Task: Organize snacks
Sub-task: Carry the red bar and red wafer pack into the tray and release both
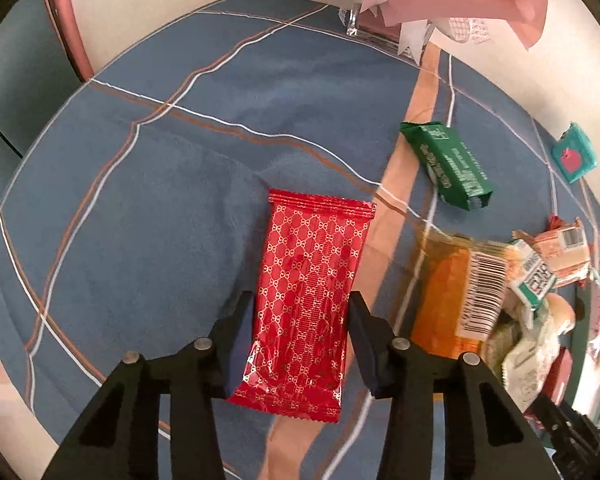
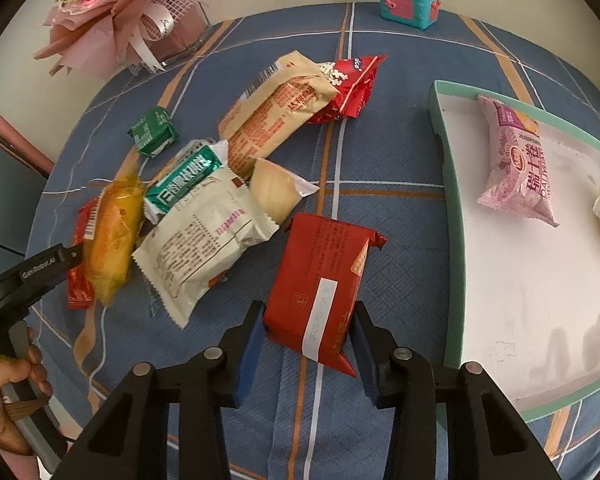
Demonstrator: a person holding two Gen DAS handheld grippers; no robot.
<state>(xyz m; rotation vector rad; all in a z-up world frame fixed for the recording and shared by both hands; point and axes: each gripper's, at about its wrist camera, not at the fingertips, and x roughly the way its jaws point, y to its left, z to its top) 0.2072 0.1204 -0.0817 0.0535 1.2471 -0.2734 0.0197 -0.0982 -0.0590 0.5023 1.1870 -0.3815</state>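
Black fingers (image 1: 240,320) of the left gripper (image 1: 300,316) are seen on either side of a glossy red foil snack packet with a gold lattice print (image 1: 308,300); whether it is clamped cannot be told. That packet lies flat on the blue plaid-clothed counter (image 1: 140,200). In the right wrist view, the right gripper (image 2: 308,320) is closed against both sides of a dark red wrapped snack block with a white date strip (image 2: 320,284), which rests on the counter just beside a teal-rimmed white tray (image 2: 448,208). A pink snack pouch (image 2: 516,164) is recorded inside the tray. A loose pile of mixed snack packets (image 2: 204,232) lies left of the block.
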